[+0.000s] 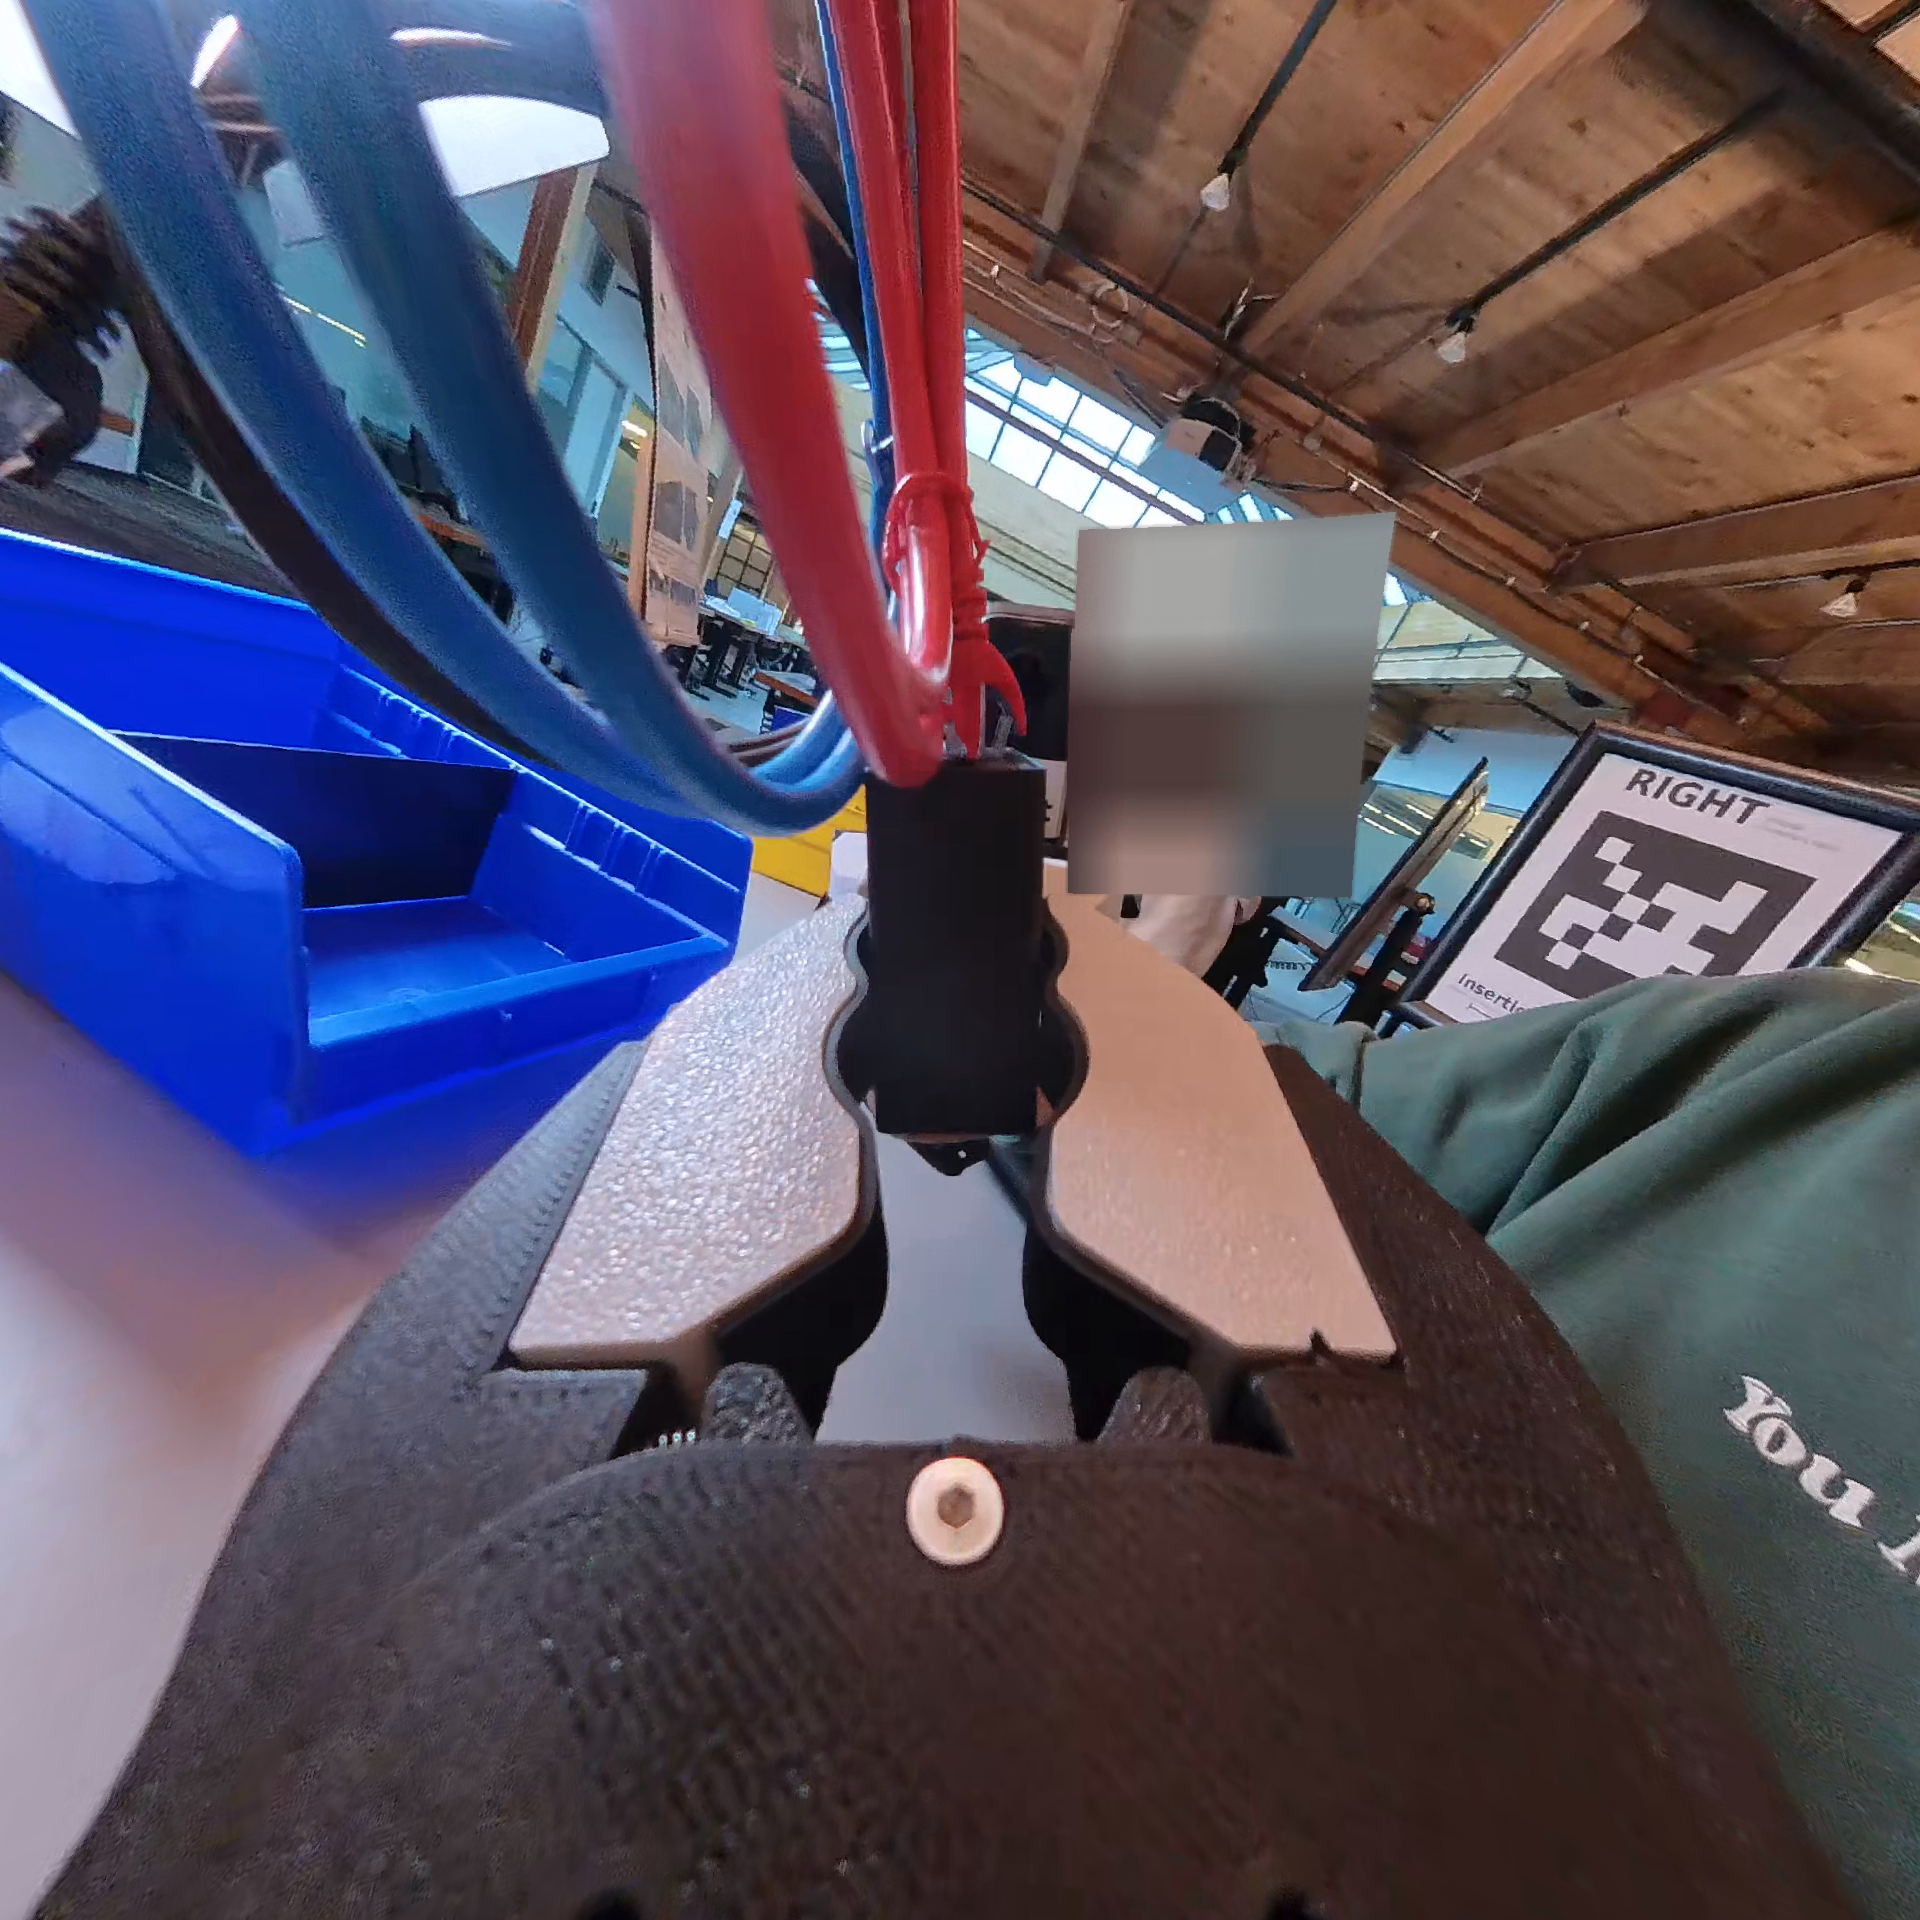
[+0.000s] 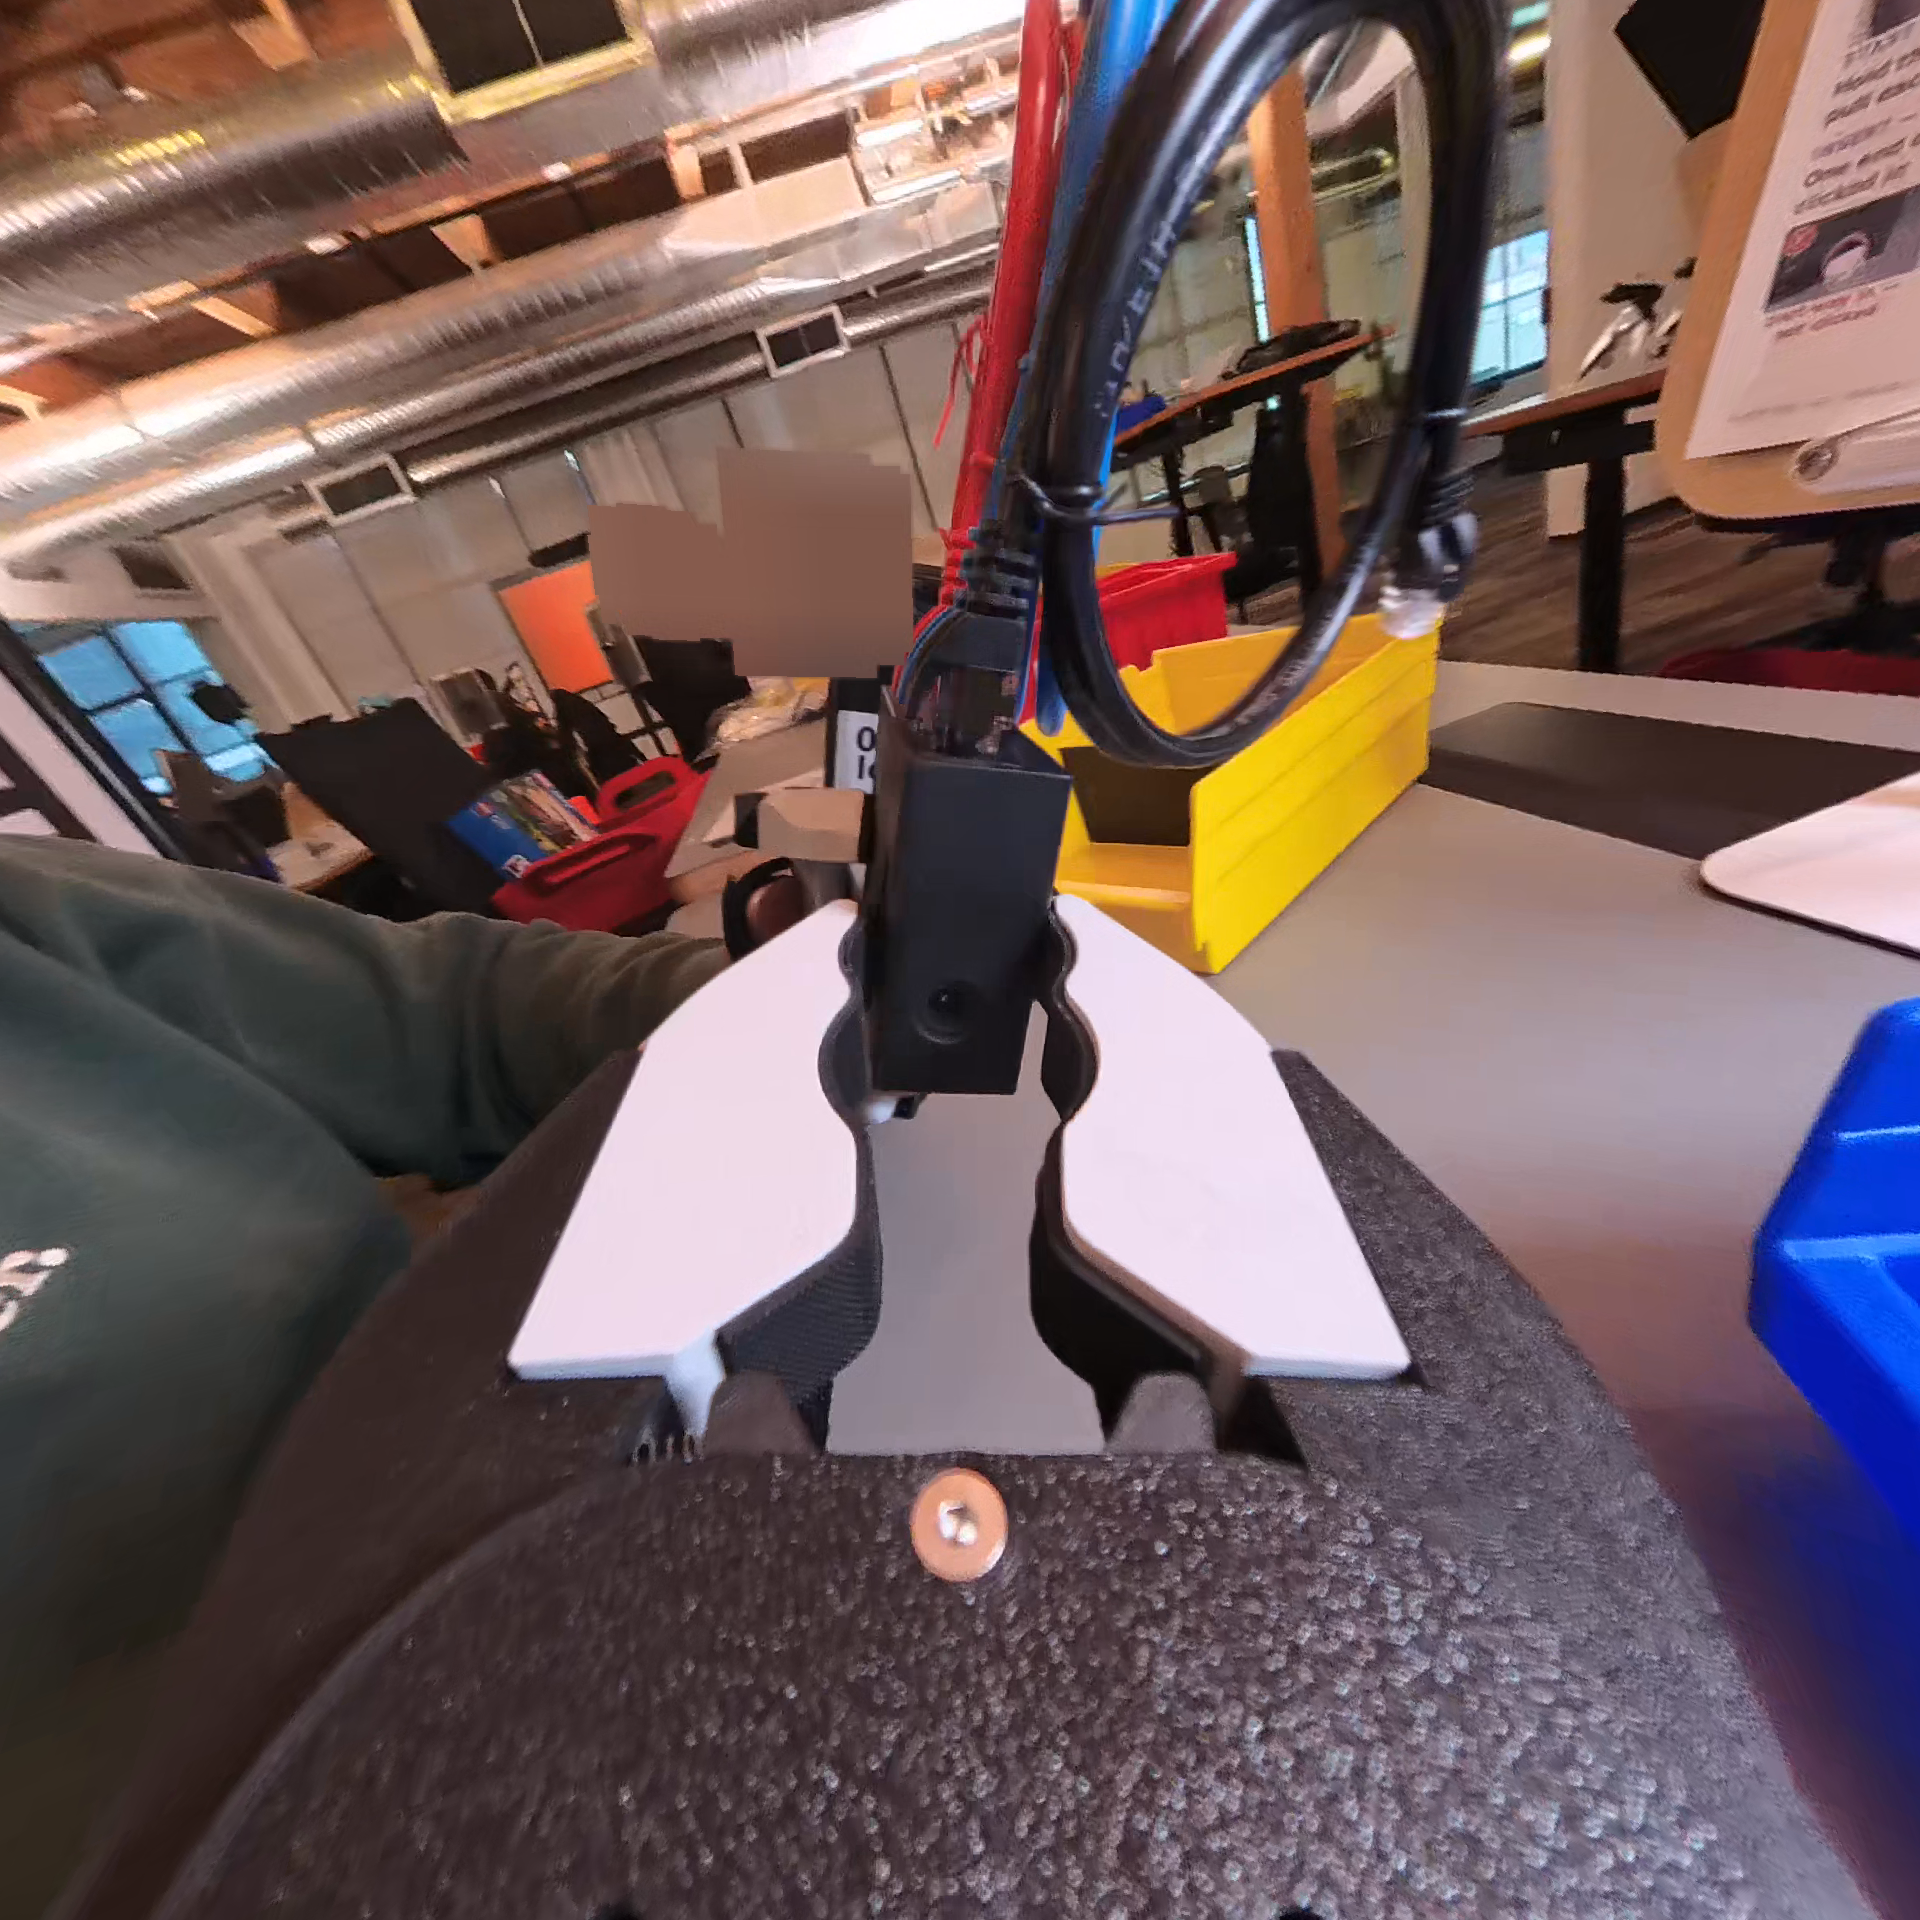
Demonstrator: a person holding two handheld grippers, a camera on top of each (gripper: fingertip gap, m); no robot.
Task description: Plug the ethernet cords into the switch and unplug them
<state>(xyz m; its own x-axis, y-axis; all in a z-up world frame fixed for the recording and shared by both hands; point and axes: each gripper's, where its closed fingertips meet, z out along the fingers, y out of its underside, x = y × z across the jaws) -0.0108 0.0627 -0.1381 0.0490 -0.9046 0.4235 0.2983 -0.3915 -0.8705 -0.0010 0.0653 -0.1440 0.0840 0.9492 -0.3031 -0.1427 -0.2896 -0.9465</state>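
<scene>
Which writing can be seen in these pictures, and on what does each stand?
I do not quote writing; its bearers:
Framed sign with a square marker: large print.
Green sweatshirt: white letters.
Pinned paper sheet: blurred.
Black cord: tiny print, unreadable.

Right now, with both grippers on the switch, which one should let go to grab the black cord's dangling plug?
Probably the right. The dangling plug hangs near the right gripper; the left wrist view doesn't show it. The left gripper can hold the switch meanwhile.
</scene>
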